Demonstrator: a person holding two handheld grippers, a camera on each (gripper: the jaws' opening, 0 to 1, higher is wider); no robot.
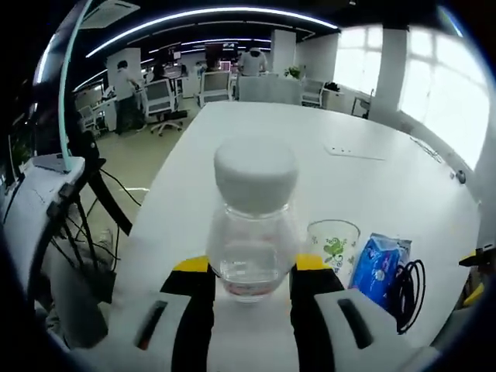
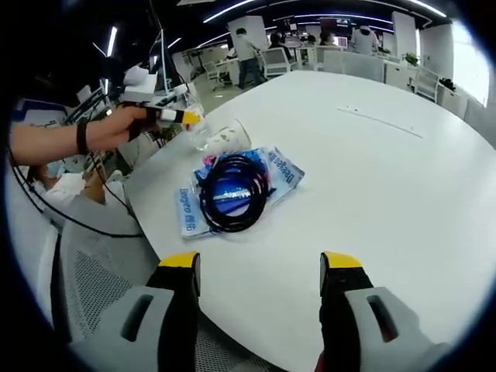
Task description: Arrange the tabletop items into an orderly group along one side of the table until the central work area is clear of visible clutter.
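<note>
**Left hand-held gripper on jar; right one open over bare surface**

Left gripper view: the left hand-held gripper (image 1: 252, 271) has its 2 yellow-tipped jaws closed against the sides of a clear jar (image 1: 253, 232) with a white lid (image 1: 256, 174). The jar stands upright at the near edge of the white surface (image 1: 372, 178). Just right of the jar stands a clear plastic cup (image 1: 335, 244) with a green print, then a blue tissue pack (image 1: 380, 267) and a coiled black cable (image 1: 407, 291) (the cable's far side is cut off by the view's edge).

Right gripper view: the right hand-held gripper (image 2: 260, 267) is spread wide, nothing between its jaws, over a bare part of the surface. Ahead of it the black cable (image 2: 232, 194) lies coiled on top of the tissue packs (image 2: 275, 174), near the left edge of the surface. Beyond them the cup (image 2: 229, 138) appears tilted (hard to be sure). A person's hand (image 2: 116, 128) holds the left hand-held gripper (image 2: 186, 118) at the jar there.

Office chairs (image 1: 159, 97) and people stand in the background.
</note>
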